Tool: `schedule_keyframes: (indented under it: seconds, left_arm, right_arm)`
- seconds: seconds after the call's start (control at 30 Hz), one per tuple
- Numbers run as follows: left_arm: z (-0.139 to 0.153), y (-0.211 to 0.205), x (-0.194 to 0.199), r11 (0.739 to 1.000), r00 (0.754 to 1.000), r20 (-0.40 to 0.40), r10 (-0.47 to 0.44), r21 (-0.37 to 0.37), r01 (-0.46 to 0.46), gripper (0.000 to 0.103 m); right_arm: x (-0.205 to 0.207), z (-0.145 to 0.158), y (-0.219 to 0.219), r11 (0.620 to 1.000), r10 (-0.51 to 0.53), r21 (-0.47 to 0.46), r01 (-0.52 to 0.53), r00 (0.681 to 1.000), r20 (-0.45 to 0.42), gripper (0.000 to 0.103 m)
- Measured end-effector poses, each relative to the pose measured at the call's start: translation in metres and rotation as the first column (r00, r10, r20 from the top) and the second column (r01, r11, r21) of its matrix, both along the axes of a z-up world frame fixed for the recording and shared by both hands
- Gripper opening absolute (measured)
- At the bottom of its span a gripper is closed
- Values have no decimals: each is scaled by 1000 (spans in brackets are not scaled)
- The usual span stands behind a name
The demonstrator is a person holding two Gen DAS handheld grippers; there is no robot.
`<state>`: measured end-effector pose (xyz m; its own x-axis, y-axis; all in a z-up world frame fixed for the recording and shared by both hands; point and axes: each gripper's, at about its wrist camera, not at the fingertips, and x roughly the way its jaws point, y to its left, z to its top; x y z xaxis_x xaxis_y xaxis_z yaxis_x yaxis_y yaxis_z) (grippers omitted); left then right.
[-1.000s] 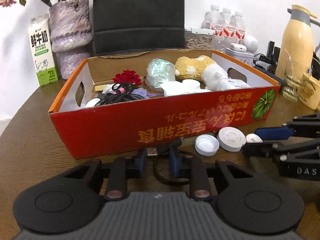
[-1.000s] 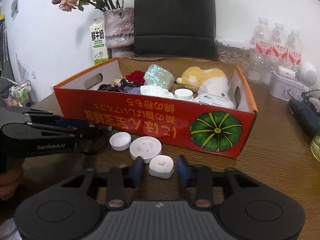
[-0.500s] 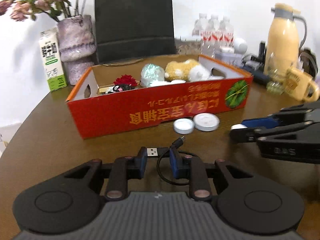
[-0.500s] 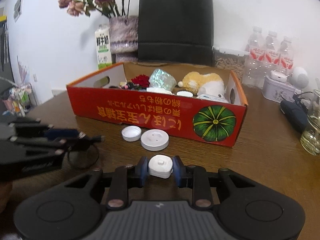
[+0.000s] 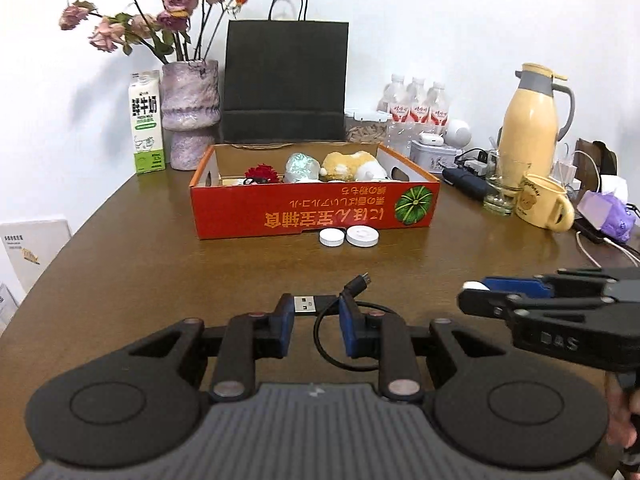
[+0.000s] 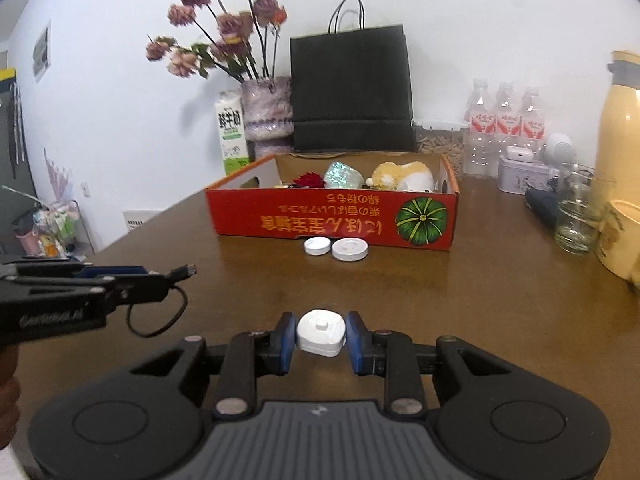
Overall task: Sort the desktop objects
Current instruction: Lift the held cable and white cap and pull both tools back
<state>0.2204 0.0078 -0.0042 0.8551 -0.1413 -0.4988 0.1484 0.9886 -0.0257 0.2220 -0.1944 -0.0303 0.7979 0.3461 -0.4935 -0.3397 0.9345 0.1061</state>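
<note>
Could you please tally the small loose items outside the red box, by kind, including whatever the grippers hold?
Round white lids on the table: 2 (cap, disc)
White square piece in the right gripper: 1
Black USB cable in the left gripper: 1
Total: 4

A dark brown wooden table with a glossy top (image 5: pixel 132 264) carries everything. Near its middle sits a red open-topped cardboard box printed with a green pumpkin (image 5: pixel 316 214), and just in front of it lie a small white plastic cap (image 5: pixel 332 237) and a larger white round disc (image 5: pixel 362 236), side by side. Along the far edge stand a green-and-white milk carton (image 5: pixel 147 122), a mottled purple vase of dried roses (image 5: pixel 191 114), a black paper bag with handles (image 5: pixel 285 82) and what seem to be three water bottles (image 5: pixel 416 110). To the right stand a cream thermos jug (image 5: pixel 530 120), a clear glass (image 5: pixel 498 190) and a yellow mug (image 5: pixel 542 206).
</note>
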Motion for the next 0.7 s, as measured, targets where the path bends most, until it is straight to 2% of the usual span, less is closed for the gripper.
schedule_keyframes:
  seconds: [0.2, 0.4, 0.6, 0.7]
  left_arm:
    - [6, 1, -45, 1000, 999, 32, -1, -8, 1, 25]
    - [8, 4, -86, 1000, 999, 44, 22, -16, -21, 25]
    - [7, 9, -123, 998, 998, 38, 50, -34, -49, 25]
    - [5, 2, -141, 999, 999, 35, 36, -5, -35, 25]
  right_arm:
    - [-58, 11, 0, 999, 39, -36, -38, 999, 35, 26]
    - [-106, 11, 5, 996, 78, -35, -76, 995, 54, 26]
    - [-146, -1, 2, 998, 58, -13, -58, 998, 24, 26]
    - [-161, -1, -2, 999, 47, -10, -47, 999, 21, 26]
